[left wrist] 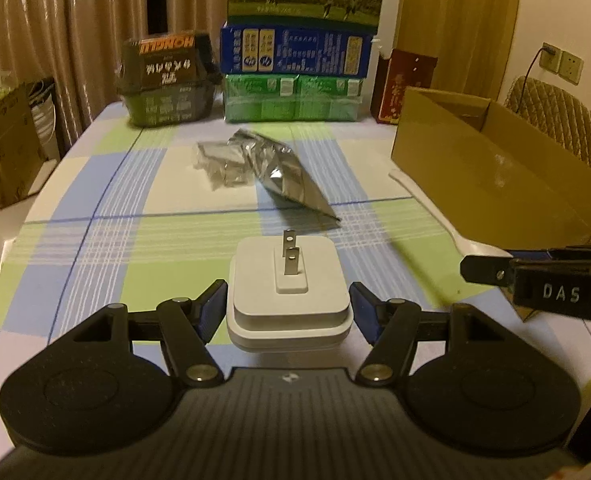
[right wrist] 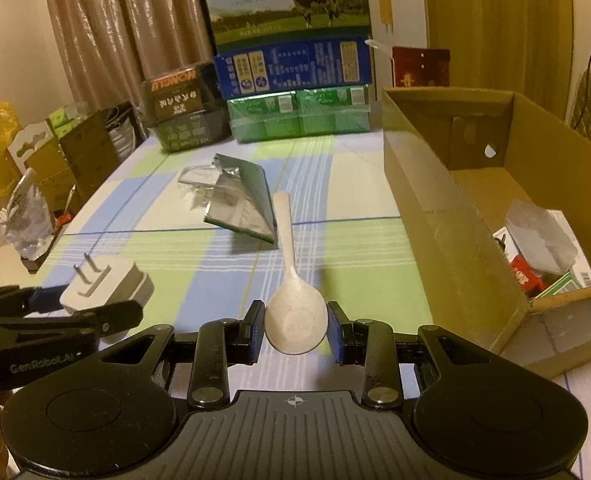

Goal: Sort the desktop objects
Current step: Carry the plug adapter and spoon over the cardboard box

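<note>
While the white plug adapter (left wrist: 289, 300) sits clamped in the left hand-held gripper (left wrist: 289, 312) above the near worktop (left wrist: 115, 248), the right hand-held gripper (right wrist: 295, 330) grasps a speckled spoon (right wrist: 293, 316) by its bowl — both should swing right, clear the cardboard box (right wrist: 447, 208) wall, then lower inside before letting go.

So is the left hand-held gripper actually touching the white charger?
Touching. The left wrist view shows the left hand-held gripper with both blue pads pressed against the sides of the white charger, which is held off the tablecloth.
</note>
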The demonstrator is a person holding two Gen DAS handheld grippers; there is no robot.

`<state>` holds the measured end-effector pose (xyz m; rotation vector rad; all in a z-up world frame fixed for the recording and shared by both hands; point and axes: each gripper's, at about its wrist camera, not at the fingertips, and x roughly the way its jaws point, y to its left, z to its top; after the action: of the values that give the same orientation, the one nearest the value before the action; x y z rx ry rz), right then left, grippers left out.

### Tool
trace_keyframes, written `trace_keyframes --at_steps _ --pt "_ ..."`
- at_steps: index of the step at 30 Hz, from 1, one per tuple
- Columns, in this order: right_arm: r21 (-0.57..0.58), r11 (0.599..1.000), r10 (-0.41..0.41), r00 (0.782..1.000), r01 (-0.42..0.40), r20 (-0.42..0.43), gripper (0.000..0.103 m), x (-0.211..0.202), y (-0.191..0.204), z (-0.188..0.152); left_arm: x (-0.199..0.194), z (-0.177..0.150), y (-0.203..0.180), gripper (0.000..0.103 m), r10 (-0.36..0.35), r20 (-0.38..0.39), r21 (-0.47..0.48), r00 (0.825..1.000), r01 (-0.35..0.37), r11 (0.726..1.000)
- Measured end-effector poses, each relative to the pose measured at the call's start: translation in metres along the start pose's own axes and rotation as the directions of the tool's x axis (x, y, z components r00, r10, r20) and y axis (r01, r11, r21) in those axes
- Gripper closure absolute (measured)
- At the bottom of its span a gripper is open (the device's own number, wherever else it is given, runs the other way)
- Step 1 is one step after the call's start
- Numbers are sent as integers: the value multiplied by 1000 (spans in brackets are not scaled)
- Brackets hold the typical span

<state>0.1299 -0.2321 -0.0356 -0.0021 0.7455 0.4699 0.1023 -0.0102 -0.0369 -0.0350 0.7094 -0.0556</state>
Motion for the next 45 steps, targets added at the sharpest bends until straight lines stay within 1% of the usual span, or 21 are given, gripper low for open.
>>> trace_keyframes --at_steps 4,8,14,22,29,45 --pt "-3 1000 4 1000 -4 17 74 -17 3 2 -15 4 -11 42 5 28 11 1000 -5 1000" --pt "-1 1000 -1 999 1 47 74 -37 2 7 -28 3 -23 42 -1 36 9 999 1 1000" --pt "17 1000 -5 996 4 94 74 -70 -6 12 -51 2 -43 42 -12 53 16 999 11 1000" --pt "54 999 -12 990 5 138 74 -104 -22 11 -79 9 -72 42 -32 85 47 996 29 998" --pt "97 995 -35 985 19 170 74 -126 -46 11 -86 15 -102 42 -63 99 84 993 54 995" --pt "180 979 -134 968 95 214 74 -156 -106 13 -84 39 -167 42 -138 113 178 984 116 977"
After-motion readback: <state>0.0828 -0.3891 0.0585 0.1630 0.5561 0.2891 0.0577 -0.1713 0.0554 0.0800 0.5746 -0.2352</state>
